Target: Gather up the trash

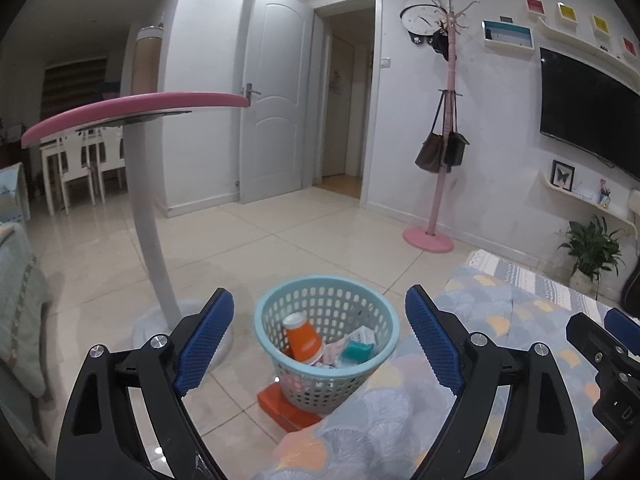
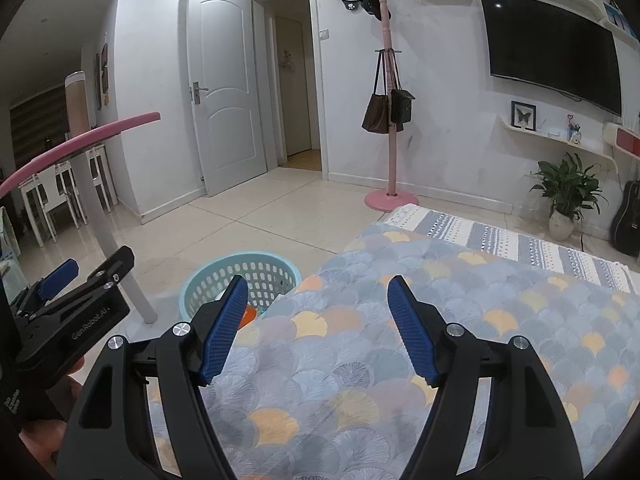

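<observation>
A light blue plastic basket stands on the floor beside the bed. In it lie an orange paper cup, a teal packet and white wrappers. An orange box lies on the floor, partly under the basket. My left gripper is open and empty, above and in front of the basket. My right gripper is open and empty over the patterned bedspread. The basket shows in the right wrist view, partly hidden by my left finger and the bed. The left gripper also shows at the left there.
A pink round table on a white post stands left of the basket. A pink coat stand with bags, an open door, a wall TV, a potted plant and a guitar lie beyond.
</observation>
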A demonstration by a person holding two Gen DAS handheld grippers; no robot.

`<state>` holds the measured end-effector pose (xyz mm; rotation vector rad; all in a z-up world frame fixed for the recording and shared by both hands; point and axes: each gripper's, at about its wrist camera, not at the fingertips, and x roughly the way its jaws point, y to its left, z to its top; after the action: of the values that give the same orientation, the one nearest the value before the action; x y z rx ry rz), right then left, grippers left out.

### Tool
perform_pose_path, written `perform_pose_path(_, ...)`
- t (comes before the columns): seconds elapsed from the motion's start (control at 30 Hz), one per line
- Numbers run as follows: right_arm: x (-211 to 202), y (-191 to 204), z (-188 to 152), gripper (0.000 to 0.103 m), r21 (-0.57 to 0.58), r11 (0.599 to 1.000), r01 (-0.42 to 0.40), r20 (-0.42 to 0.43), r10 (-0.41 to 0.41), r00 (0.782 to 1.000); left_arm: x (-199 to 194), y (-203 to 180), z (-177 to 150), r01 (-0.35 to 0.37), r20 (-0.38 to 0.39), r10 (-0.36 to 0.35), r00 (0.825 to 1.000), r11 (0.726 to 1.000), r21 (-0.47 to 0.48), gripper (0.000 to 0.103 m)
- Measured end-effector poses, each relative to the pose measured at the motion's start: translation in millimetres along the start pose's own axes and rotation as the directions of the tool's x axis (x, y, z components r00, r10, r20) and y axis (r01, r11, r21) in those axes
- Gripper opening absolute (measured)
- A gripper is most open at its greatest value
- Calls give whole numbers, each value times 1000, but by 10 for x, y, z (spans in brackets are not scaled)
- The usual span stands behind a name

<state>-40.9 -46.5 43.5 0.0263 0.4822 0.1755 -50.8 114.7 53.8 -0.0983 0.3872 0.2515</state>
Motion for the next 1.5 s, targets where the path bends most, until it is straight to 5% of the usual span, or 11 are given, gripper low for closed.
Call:
perform_pose_path(0.47,11,67,-4,69,-13,1000,3,-10,-3,1000,-81,11,22,-31,38,30,999,999,34,86)
perform_pose_path(1.5,117,167,-64,69,-17,1000,-7,-33,7,999,13,67,34,-33,-5,33,999,999,34,88)
